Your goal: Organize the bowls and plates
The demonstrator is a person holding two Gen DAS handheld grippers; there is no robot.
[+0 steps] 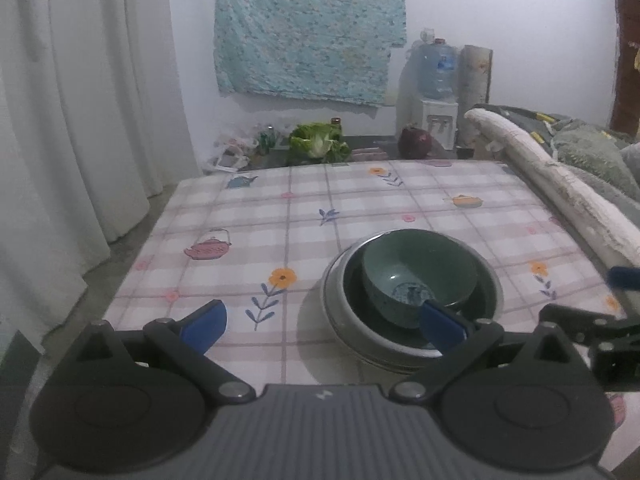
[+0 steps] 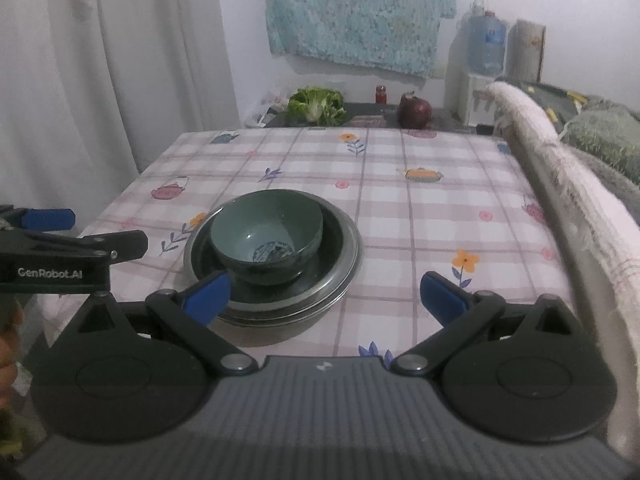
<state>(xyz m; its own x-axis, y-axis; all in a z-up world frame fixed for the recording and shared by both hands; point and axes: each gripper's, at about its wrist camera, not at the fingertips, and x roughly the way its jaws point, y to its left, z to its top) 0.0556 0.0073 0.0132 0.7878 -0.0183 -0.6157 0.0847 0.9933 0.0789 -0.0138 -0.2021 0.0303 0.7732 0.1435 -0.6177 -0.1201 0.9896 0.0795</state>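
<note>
Green glazed ceramic bowl (image 2: 266,236), round and deep, nested upright in a stack of shallow steel-rimmed plates (image 2: 340,276) on the checked pink worktop (image 2: 420,200). Likely stiff, heavy for its size, slippery and chip-prone; best pinched across the rim wall, one pad inside and one outside. The stack lies just ahead of the right tongs (image 2: 324,300), toward their left pad, and ahead-right of the left tongs (image 1: 322,330). Both tongs stand fully spread, holding nothing.
</note>
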